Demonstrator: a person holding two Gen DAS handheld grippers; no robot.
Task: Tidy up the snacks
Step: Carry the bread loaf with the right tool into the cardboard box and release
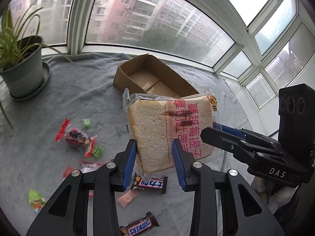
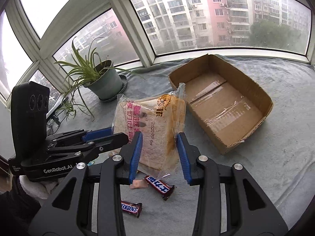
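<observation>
A clear bag of sliced cranberry toast (image 1: pixel 157 129) (image 2: pixel 153 125) with pink print hangs in the air above the grey cloth. My left gripper (image 1: pixel 154 155) is shut on its lower edge, blue pads pressing both faces. My right gripper (image 2: pixel 159 149) is shut on the bag's other side. Each gripper shows in the other's view: the right gripper (image 1: pixel 213 131) comes in from the right, the left gripper (image 2: pixel 116 134) from the left. Behind the bag an open cardboard box (image 1: pixel 126 78) (image 2: pixel 250 82) stands with nothing in it.
Two Snickers bars (image 1: pixel 150 183) (image 1: pixel 137 228) (image 2: pixel 159 184) (image 2: pixel 131 208) lie below the bag. Red-wrapped sweets (image 1: pixel 78 137), green candies (image 1: pixel 97 151) and a green packet (image 1: pixel 36 198) are scattered to the left. A potted plant (image 1: pixel 23 74) (image 2: pixel 104 82) stands by the window.
</observation>
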